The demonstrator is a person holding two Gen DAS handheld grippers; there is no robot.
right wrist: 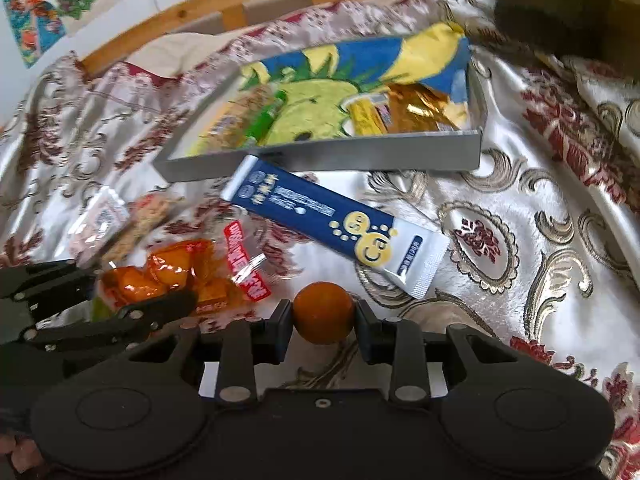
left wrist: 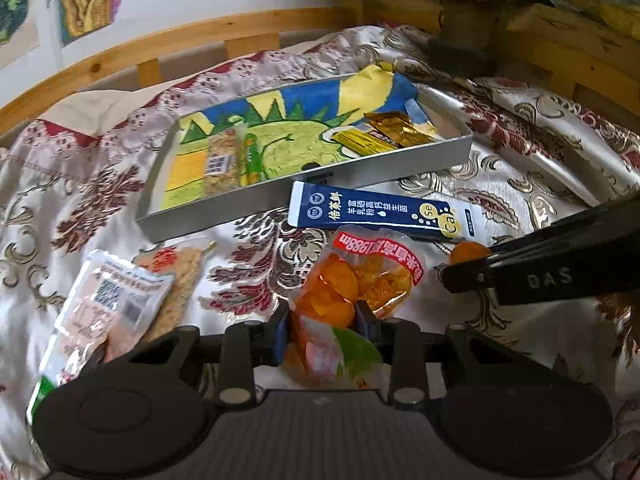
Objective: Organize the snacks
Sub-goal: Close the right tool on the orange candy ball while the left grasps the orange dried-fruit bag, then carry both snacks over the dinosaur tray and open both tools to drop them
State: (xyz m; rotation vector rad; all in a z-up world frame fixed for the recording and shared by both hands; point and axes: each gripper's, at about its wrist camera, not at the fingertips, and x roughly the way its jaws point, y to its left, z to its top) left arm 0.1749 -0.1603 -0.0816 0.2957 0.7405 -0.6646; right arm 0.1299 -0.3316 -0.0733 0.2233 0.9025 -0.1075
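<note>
Left tool (left wrist: 322, 322) is clamped on the orange snack bag (left wrist: 352, 280), which lies on the patterned bedspread (left wrist: 520, 184) just in front of the grey tray (left wrist: 304, 196). Right tool (right wrist: 323, 314) grips a small orange ball snack (right wrist: 323, 313) between its pads, low over the bedspread.

Progress, judged: partly done. Tray holds a green-edged cereal bar (left wrist: 226, 162) at one end and gold and yellow sachets (left wrist: 384, 134) at the other. Left outside — the blue sachet (left wrist: 384, 212) near the tray's front wall, a pale packet (left wrist: 108, 300) overlapping a crispy bar (left wrist: 180, 280), plus the two held items.

View differences: the left wrist shows the pale packet's QR label sharply and the right tool only side-on — its grip unreadable there. The right wrist shows that grip plainly, and the blue sachet's white end (right wrist: 416, 264) whole.
</note>
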